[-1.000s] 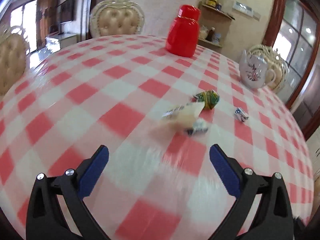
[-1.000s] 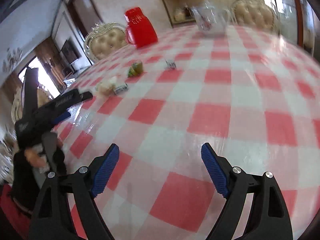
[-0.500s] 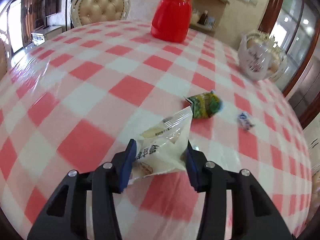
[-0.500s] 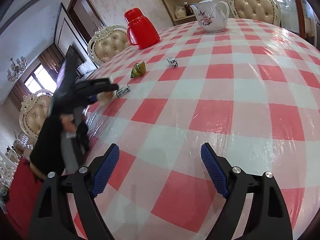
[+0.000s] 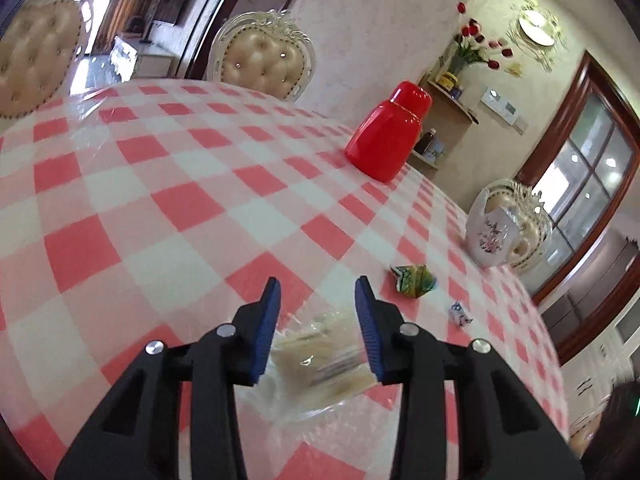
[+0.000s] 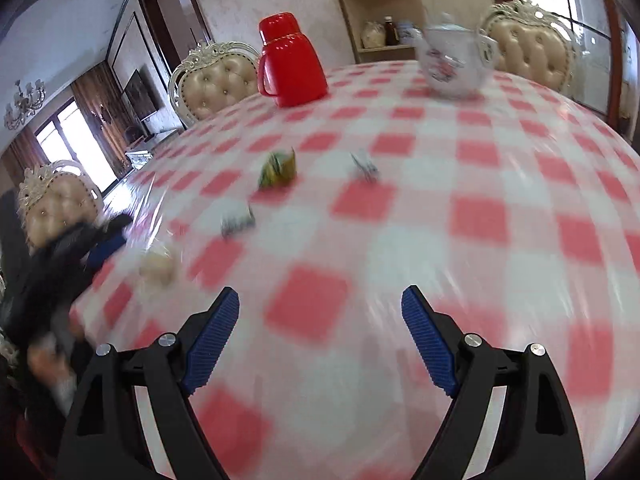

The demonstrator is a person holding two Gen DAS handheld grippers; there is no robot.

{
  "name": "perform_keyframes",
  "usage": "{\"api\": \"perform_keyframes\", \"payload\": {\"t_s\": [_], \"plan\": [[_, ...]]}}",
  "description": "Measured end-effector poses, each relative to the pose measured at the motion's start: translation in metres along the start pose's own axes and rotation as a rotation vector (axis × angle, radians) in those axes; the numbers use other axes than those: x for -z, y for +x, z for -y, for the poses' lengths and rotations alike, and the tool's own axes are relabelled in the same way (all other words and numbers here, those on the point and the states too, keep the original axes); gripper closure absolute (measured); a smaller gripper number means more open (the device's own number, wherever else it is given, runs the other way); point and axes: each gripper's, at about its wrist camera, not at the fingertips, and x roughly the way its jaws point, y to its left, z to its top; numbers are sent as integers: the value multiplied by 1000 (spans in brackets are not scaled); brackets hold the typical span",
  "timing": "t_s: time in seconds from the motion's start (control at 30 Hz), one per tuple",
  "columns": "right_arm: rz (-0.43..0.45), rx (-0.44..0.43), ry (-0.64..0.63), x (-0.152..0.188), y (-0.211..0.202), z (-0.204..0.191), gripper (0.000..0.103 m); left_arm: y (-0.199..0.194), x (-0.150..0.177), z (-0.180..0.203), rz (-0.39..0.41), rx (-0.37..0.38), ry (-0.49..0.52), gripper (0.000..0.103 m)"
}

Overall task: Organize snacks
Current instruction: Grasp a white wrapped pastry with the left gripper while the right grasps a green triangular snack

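Note:
A clear packet of pale snacks lies low between the blue pads of my left gripper. The jaws are closing and both pads meet the packet's sides. The right wrist view shows that packet blurred at the tip of the left gripper. A green packet and a small white-and-blue candy lie farther out on the checked tablecloth. A small dark packet lies nearer. My right gripper hangs open over the cloth with nothing between its fingers.
A red thermos jug and a white flowered teapot stand at the far side of the round table. Padded chairs ring the table. A wall shelf stands behind.
The left jaws went from wide open to narrow around the pale packet, and the gripper rolled and tipped upward. The right gripper swung across the table, still open.

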Motion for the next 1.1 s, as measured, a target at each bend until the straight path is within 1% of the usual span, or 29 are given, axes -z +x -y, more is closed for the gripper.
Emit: {"api": "perform_keyframes", "payload": {"t_s": [0.03,0.07,0.1,0.13,0.2,0.3,0.4,0.5,0.53,0.57,0.6,0.67,0.73,0.8,0.9,0.93,0.97,1.0,1.1], "plan": [[3,-4,0,-12,14,-8,22,4,-1,-1,-10,1,5,64],[9,-3,0,-21,24,-13,23,8,-2,-4,-29,21,-19,64],[10,-2,3,-35,40,-23,23,11,-3,-7,-53,56,-48,56],[7,-2,8,-48,53,-31,23,14,-4,-8,-82,84,-73,39],[6,18,7,-68,76,-43,23,14,-4,-9,-75,58,-81,26],[-21,82,-25,-93,114,-58,27,12,-7,-12,-69,32,-93,24],[-61,126,-32,-104,141,-60,30,14,-9,-23,-80,37,-166,20],[-100,161,-53,-103,161,-60,41,13,-11,-29,-79,27,-194,16],[-105,166,-68,-100,162,-61,48,13,-12,-29,-76,24,-188,14],[-110,166,-90,-97,164,-61,63,12,-13,-28,-74,21,-180,13],[-111,156,-111,-95,163,-61,65,13,-13,-27,-76,11,-166,11],[-64,156,-158,-91,148,-63,67,15,-13,-24,-89,5,-142,11],[-27,135,-187,-81,120,-61,68,18,-11,-22,-112,9,-123,11],[3,104,-173,-67,86,-53,68,21,-10,-18,-140,24,-107,10],[43,41,-122,-38,31,-31,68,25,-3,-2,-194,57,-68,9],[53,21,-104,-27,15,-23,68,26,0,5,-208,64,-41,8],[60,1,-86,-18,1,-16,68,27,4,17,-218,62,12,8],[68,-29,-66,-6,-15,-8,68,27,7,24,-216,49,51,8],[91,-66,-32,21,-42,8,68,26,20,43,-197,-34,195,8]]}}
